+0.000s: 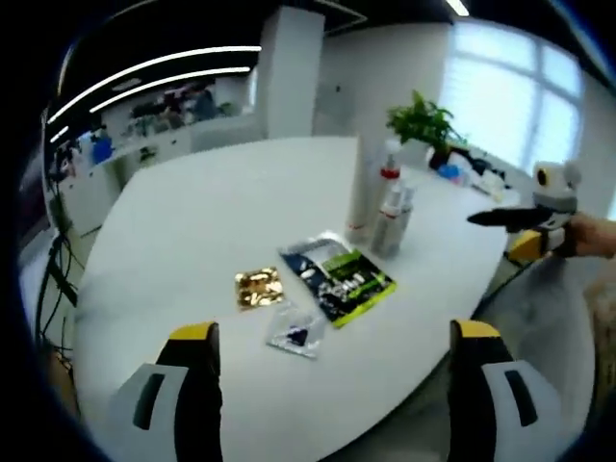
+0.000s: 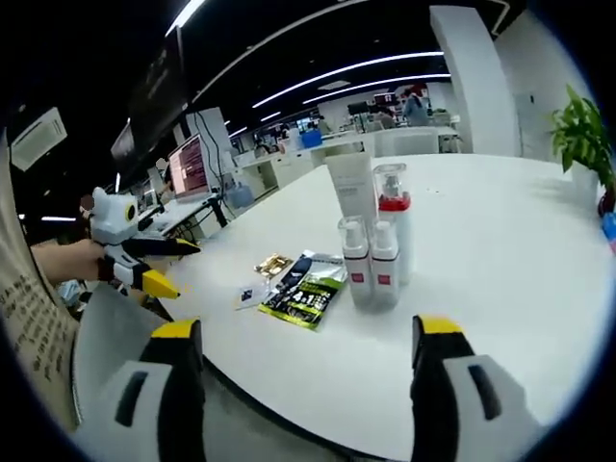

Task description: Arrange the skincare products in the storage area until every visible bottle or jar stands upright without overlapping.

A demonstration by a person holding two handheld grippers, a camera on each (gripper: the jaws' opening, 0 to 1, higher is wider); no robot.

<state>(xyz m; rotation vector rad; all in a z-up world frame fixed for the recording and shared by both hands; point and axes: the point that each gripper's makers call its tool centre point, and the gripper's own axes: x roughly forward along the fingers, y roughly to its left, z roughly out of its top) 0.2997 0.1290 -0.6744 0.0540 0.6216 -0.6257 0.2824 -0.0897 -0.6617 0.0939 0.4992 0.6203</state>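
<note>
On the white round table (image 1: 212, 212) several skincare bottles stand upright in a tight cluster: a tall white tube (image 2: 351, 188), a pump bottle with a red band (image 2: 394, 217) and two small white bottles with red labels (image 2: 369, 265). The same bottles (image 1: 385, 202) stand at the table's far right in the left gripper view. My left gripper (image 1: 332, 385) is open over the table's near edge, well short of them. My right gripper (image 2: 303, 380) is open off the table's edge, facing the bottles. The right gripper (image 1: 525, 223) comes in from the right, the left gripper (image 2: 144, 255) from the left.
Flat sachets lie in front of the bottles: a green and black pack (image 1: 342, 277), a gold one (image 1: 258, 287) and a small clear one (image 1: 296, 332). A potted plant (image 1: 423, 123) stands at the table's far side. Desks with monitors (image 2: 188, 168) lie beyond.
</note>
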